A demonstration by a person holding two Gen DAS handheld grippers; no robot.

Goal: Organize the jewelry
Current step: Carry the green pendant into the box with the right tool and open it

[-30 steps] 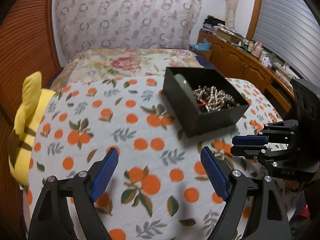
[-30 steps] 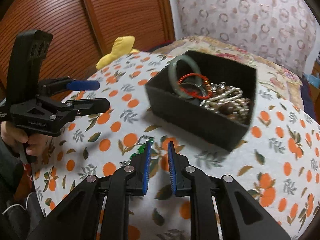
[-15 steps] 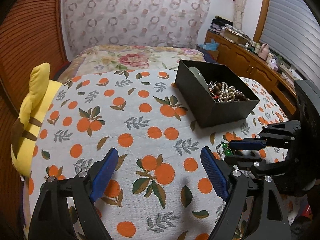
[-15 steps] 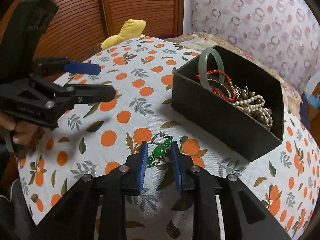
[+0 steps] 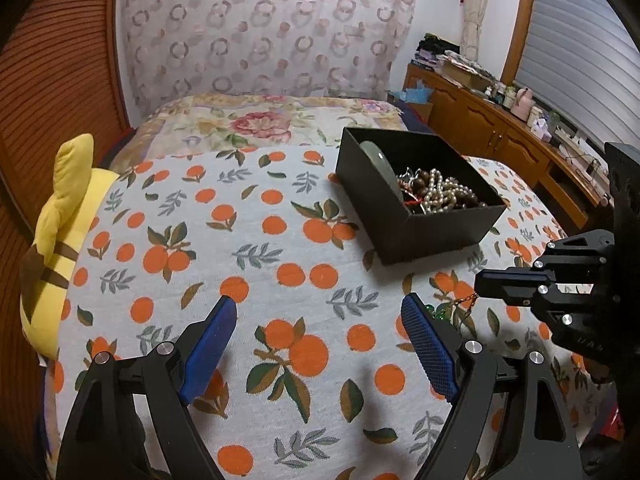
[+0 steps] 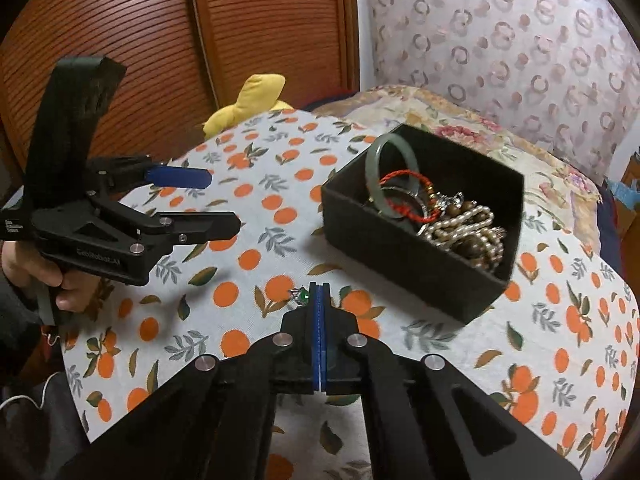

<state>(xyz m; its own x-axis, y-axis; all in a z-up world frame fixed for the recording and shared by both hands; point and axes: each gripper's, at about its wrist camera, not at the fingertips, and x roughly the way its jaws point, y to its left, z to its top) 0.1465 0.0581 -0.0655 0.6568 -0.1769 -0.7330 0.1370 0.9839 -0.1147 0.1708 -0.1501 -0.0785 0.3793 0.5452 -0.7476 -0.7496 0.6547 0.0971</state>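
Pinching a green pendant [image 6: 303,296] at its tip just over the tabletop [image 6: 256,248], right tool [image 6: 319,294] clenched, box [image 6: 404,256] ahead and rightward, nearer than to the released left tool [image 5: 320,332].

A: What is seen at six o'clock?
B: The right gripper [image 6: 319,292], jaws pressed together on a green necklace [image 6: 301,295] over the cloth [image 6: 256,168].
A: And at two o'clock?
B: A black box [image 6: 400,254] is seen, a bangle [image 6: 376,168], red cord [image 6: 404,196] and beads [image 6: 468,228] inside.
A: At nine?
B: The left gripper [image 6: 212,200], jaws parted, is held by a hand [image 6: 48,276].
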